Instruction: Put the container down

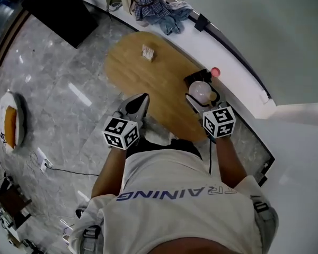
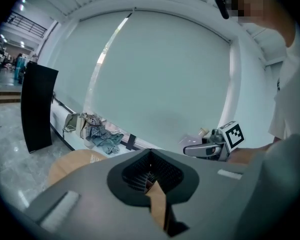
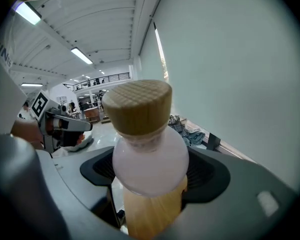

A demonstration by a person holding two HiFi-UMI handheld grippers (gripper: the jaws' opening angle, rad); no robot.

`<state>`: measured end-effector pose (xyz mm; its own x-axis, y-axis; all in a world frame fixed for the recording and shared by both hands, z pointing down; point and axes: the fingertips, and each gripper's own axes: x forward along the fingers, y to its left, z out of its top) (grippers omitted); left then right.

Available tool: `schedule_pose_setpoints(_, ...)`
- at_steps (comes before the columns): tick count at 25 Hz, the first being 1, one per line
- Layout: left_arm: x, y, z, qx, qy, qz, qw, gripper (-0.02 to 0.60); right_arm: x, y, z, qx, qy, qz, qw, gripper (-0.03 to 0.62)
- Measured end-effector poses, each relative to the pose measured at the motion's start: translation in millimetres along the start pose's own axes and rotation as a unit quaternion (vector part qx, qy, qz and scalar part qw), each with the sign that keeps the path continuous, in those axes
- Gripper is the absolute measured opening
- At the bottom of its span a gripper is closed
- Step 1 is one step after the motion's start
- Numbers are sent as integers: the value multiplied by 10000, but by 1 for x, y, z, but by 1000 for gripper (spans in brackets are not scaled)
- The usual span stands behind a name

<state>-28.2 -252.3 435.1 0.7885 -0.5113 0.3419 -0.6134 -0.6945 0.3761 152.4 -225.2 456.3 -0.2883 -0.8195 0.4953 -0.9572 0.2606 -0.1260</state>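
The person's white short-sleeved shirt [image 1: 185, 216] is showing blue capitals reading "TRAINING", upside down, at six o'clock in the head view; nothing else is reading legibly

The oval bench [image 1: 148, 83] has a light wood top, matt, with a fine grain. Round the bench, the grey floor [image 1: 53, 94] looks like polished stone, veined and glossy with streaks of glare. Over the bench's right end, the round milky-white container [image 3: 149, 159] looks smooth and frosted; glass or plastic, I cannot tell. Its tan cap [image 3: 137, 106] is finely ribbed and wood-like. The fingers [image 3: 245, 189] of the right gripper [image 3: 150, 173] are matt grey plastic with black ribbed insets. Beyond the bench, crumpled checked and blue cloth [image 1: 156, 7] lies on a smooth white ledge [image 1: 222, 52].
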Motion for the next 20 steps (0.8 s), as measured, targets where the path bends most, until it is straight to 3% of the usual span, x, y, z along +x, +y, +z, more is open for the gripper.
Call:
schedule_pose_setpoints(6, 26, 89, 18, 34, 479, -408, 9980, 0, 66, 7, 18, 478, -63, -599, 9970, 410)
schedule_pose_setpoints(11, 43, 138, 11, 149, 849, -614, 9944, 0, 106, 12, 15, 870, -133, -975, 9913, 410)
schedule_pose_setpoints(15, 59, 154, -14, 194, 1107, -747, 9909, 0, 129, 12, -13, 963, 64, -988, 9904, 410)
schedule_pose_setpoints(20, 81, 169, -54, 124, 1268, -797, 9886, 0, 166, 9, -76, 1090, 432, -990, 9881, 410)
